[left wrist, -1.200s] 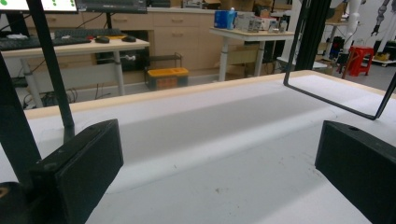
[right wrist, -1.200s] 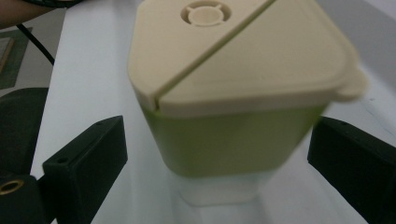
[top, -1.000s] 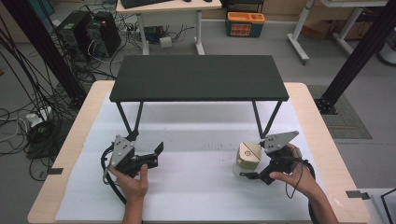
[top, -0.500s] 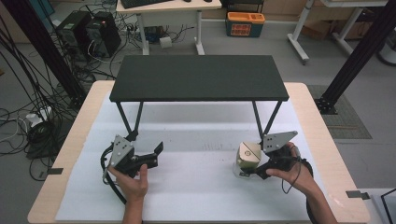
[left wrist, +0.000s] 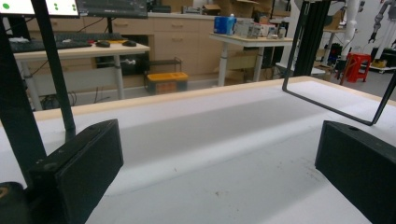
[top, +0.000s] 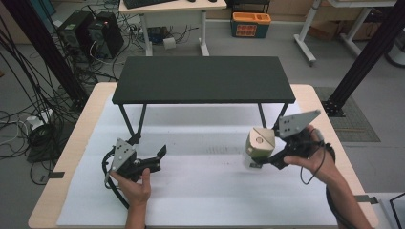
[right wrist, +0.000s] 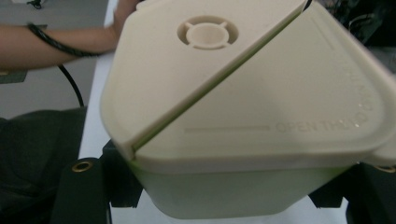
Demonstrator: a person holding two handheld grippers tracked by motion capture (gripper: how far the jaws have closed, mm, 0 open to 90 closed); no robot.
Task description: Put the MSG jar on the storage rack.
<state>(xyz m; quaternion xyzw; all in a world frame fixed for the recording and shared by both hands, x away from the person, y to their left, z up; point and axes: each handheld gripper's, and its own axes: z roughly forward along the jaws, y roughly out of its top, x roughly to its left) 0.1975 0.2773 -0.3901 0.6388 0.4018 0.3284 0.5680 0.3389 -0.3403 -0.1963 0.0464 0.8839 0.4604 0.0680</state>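
A beige container (top: 260, 142) with a two-part lid sits in my right gripper (top: 258, 161), which is shut on its pale body below the lid. It is tilted, with the lid turned up toward the high camera, and held just above the white mat (top: 205, 195) at the right. In the right gripper view the container (right wrist: 243, 93) is close up, with a black jaw on each side of its base. At the left, my left gripper (top: 160, 159) rests low on the mat. It is open, and nothing lies between its black fingers (left wrist: 79, 168).
A low black shelf (top: 203, 78) on thin metal legs (top: 136, 121) spans the far half of the wooden table (top: 86, 124). Its leg frame (left wrist: 327, 105) stands ahead of the left gripper. Desks, computers and cables lie on the floor beyond.
The right gripper has risen and moved a little away from the person with the container in it. The left gripper has stayed put.
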